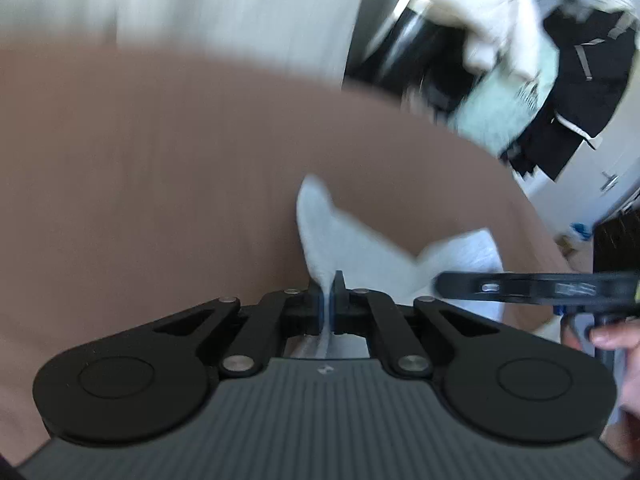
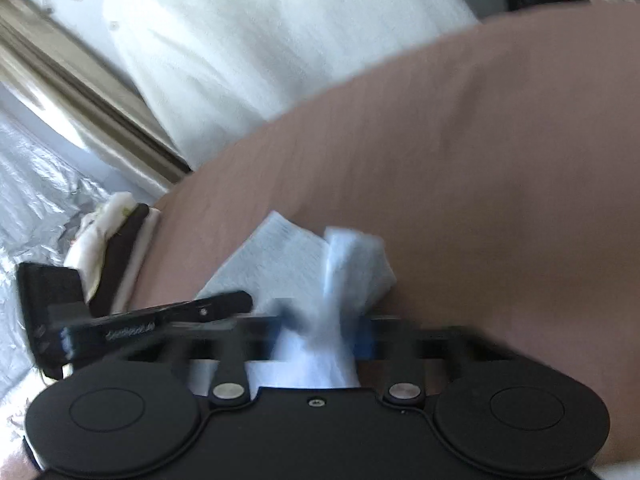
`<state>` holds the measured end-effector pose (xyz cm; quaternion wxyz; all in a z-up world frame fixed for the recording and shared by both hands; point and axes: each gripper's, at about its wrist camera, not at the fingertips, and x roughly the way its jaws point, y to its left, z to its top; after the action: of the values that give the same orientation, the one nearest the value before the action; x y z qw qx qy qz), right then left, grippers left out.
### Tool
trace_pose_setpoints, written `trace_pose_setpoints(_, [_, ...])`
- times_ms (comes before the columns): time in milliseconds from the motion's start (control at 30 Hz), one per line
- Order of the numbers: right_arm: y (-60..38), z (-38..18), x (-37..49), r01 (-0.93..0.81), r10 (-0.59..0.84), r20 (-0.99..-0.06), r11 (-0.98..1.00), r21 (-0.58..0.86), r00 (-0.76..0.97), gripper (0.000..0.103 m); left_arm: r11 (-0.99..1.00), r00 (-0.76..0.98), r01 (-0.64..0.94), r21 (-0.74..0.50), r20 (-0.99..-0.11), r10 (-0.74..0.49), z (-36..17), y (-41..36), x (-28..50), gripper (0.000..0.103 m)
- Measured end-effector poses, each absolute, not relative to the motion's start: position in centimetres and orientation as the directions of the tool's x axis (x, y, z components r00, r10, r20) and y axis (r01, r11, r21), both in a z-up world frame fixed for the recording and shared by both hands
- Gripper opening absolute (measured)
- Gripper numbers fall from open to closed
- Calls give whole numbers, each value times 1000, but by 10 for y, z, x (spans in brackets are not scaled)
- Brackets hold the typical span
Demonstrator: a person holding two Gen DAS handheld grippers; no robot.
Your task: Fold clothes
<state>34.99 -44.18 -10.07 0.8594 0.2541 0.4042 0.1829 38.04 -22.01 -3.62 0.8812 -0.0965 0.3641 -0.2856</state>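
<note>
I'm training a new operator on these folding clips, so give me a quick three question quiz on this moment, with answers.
1. True or false: the left gripper has its jaws shut on the white sock.
2. What colour is the bed cover the sock lies on: A green, B brown, C black?
3. Fill in: in the right wrist view, the right gripper holds ____ fabric between its jaws.

Key: 1 true, white fabric is pinched between the closed jaws. 2 B. 3 white; blur hides the exact contact, but the jaws look closed on it.
</note>
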Motion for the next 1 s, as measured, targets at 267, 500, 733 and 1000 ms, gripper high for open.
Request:
trace_pose_setpoints(267, [-433,-78,342,-121,320,-623,933,340,714,24,945,763,322,62,-607,-221,-36,-238,357,9])
trace_pose_setpoints(500, [-467,-61,291,-124,497,-604,825,551,623,51,844,633,477,-246,-571,-523,-14,-187,309,36])
trace_pose_setpoints(733, [-455,-76,268,-142,490,-709,859,492,507,56,794,468,548,-262,-692,-550,-29,-200,250,73])
trace_pose_setpoints(1000, [-430,-85,266,-141,414,-716,901,411,562,9,781,373,347,-518,-688,-622,-57,-198,265,16])
